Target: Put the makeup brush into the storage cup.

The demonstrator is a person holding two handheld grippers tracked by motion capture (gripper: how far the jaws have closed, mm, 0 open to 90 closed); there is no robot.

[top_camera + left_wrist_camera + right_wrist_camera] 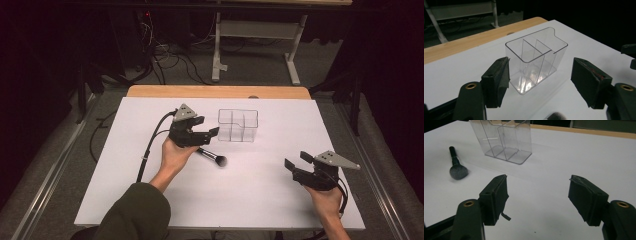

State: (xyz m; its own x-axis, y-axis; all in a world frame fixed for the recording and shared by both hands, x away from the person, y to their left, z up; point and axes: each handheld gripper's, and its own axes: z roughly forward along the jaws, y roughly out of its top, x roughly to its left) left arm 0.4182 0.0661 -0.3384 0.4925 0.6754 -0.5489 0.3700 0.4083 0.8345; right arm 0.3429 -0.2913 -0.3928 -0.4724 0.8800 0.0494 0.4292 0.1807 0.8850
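The clear organizer (238,125) stands upright on the white surface (260,200), toward its far edge, its compartments apparently bare. Just in front of it the left hand-held gripper (210,134) hovers, jaws spread wide, grasping nothing. A makeup brush (212,157) lies beneath that hand. Well apart, the right hand-held gripper (296,161) is released too.

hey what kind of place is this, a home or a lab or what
Probably a lab or recording studio: a white-covered table set against dark surroundings, loose cables on the floor, and a clear organizer and makeup brush laid out as props.
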